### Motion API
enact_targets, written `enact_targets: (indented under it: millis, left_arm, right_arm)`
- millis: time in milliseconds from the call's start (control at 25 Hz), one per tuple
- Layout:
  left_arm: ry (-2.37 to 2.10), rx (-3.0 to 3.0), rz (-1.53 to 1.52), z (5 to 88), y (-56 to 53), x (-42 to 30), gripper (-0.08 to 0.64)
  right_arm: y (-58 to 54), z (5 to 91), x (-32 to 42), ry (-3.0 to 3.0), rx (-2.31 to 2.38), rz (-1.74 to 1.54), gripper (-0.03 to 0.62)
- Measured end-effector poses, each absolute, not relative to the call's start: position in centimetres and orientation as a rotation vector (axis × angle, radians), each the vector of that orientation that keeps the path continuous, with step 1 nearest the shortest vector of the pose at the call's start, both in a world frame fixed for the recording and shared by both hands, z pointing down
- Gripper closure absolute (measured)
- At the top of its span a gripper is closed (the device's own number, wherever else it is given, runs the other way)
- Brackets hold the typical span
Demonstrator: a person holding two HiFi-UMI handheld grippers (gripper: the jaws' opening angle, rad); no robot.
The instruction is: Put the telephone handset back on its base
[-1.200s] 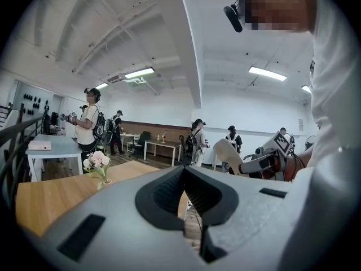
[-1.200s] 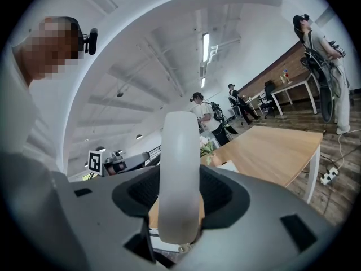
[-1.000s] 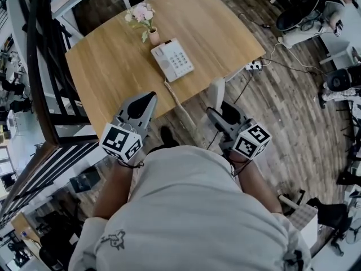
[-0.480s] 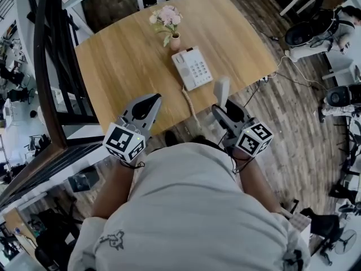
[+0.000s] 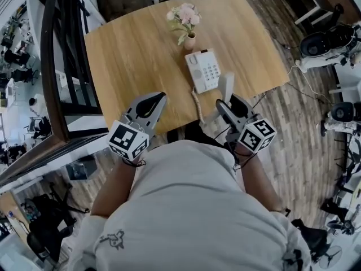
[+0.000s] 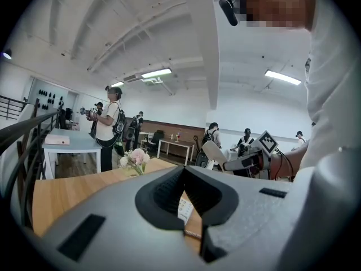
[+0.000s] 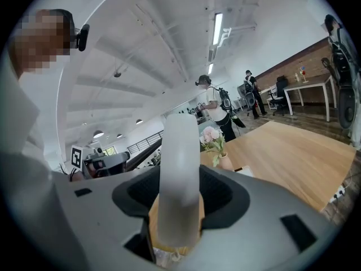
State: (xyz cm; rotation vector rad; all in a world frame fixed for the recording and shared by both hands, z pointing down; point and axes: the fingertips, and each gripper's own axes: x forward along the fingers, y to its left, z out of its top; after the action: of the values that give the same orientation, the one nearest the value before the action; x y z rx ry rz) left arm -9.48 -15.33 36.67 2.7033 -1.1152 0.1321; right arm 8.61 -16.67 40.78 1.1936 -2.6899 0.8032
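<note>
We step in: base (image 5: 204,70) sits nearer than a second ago | our right gripper (image 5: 230,103) clamps the handset (image 5: 226,85) | left gripper (image 5: 158,99) closed, empty | seating comes next.

Right claw (image 7: 180,199) clamps the upright white handset (image 7: 179,151).

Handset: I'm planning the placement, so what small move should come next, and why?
Probably carry the right tongs forward over the table toward the base. They grip the handset upright at the table's near edge, short of the base's empty cradle.
</note>
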Motion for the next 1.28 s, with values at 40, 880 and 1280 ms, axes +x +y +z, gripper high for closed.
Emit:
enact_targets:
  millis: [40, 880, 1280]
  left_arm:
    - [-1.126, 2.695, 0.136, 36.8, -15.6, -9.6, 0.554]
    - [-1.214, 2.501, 0.218, 43.4, -23.4, -8.4, 0.554]
    - [-1.197, 2.443, 0.258, 46.1, -25.8, -7.2, 0.554]
  right_arm:
    - [-17.2, 41.1, 8.5, -2.686, 1.183, 0.803, 0.371]
    - [-27.7, 50.2, 7.8, -2.536, 0.958, 0.868, 0.372]
    - [-31.2, 55.7, 6.9, -2.432, 0.920, 0.926, 0.373]
